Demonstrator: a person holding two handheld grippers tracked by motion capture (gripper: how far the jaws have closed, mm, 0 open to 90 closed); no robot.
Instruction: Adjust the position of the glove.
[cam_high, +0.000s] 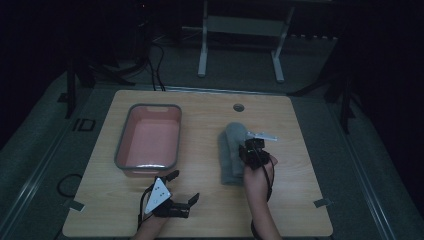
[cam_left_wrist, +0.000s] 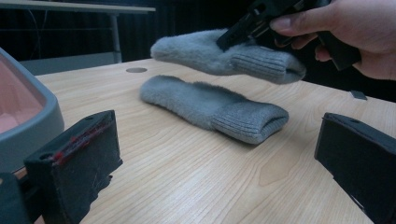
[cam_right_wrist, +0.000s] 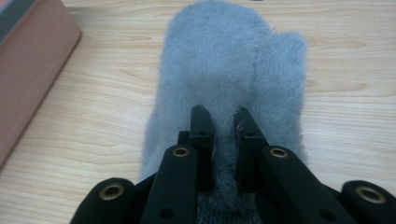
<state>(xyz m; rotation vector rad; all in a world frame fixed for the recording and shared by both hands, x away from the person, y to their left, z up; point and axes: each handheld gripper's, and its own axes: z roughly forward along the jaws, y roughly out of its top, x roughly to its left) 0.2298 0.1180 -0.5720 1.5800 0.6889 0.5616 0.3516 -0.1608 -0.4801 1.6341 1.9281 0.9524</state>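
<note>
The right hand-held gripper (cam_right_wrist: 223, 122) pinches a fuzzy grey mitten (cam_right_wrist: 233, 60) with a ribbed cuff, lifted above its twin (cam_left_wrist: 212, 107) at centre frame on the wood-grain worktop (cam_high: 210, 210). The left hand-held gripper (cam_high: 182, 187) gapes wide and empty at lower left, beside a rectangular pink tub (cam_high: 120, 145) with a grey rim.

2 mittens: upper mitten (cam_left_wrist: 219, 53) fluffy grey, ribbed grey cuff | lower mitten (cam_left_wrist: 212, 107) same grey fleece, same ribbed knit cuff | tub (cam_high: 148, 139) pink inside, grey rim | table (cam_high: 200, 210) pale wood grain | right gripper (cam_right_wrist: 223, 122) black jaws, brass rivets | left gripper (cam_left_wrist: 219, 158) black, red flecks on 1 pad
</note>
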